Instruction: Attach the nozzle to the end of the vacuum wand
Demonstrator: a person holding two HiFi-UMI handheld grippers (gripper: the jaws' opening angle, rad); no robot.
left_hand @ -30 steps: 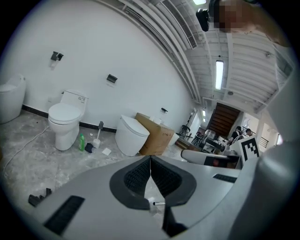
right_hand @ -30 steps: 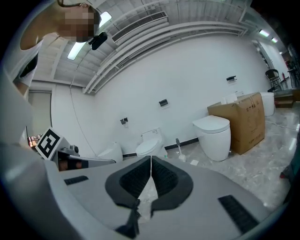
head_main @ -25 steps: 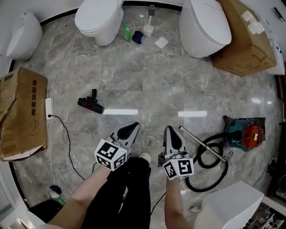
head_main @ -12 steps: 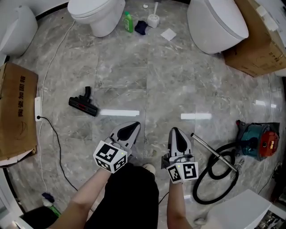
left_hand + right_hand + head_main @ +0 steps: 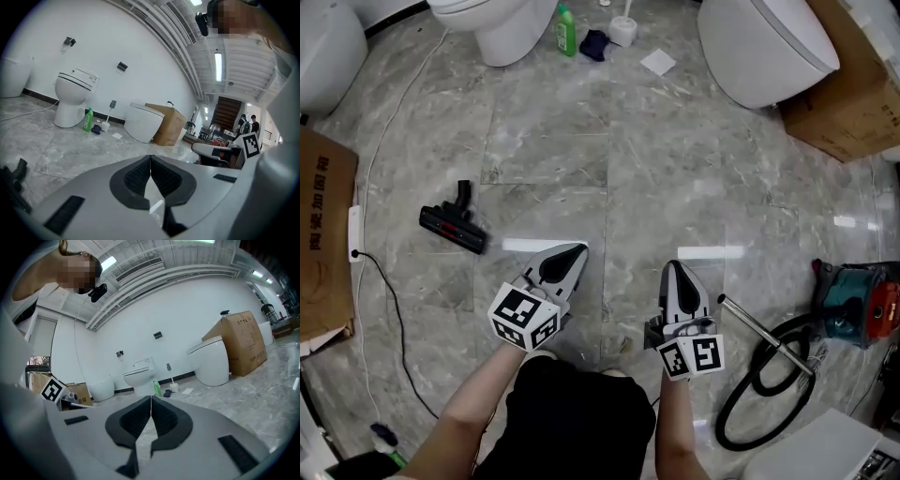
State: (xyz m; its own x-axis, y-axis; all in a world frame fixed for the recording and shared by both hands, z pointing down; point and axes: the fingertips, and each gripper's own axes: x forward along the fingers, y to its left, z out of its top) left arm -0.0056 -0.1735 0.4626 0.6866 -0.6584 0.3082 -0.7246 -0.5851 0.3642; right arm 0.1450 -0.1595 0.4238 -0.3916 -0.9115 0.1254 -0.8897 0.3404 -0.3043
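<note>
left gripper [image 5: 577,249] closed, empty | nozzle [image 5: 452,220] well to its left | right gripper [image 5: 672,267] closed, empty | wand [image 5: 759,328] near its right

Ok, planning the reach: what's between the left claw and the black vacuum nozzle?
Head view: only bare grey marble floor separates left claw from black plastic nozzle.

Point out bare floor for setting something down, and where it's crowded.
Bare floor runs wide between the nozzle, the toilets and the wand. Crowded: hose and vacuum at the right, bottle by the toilets, cable along the left.
</note>
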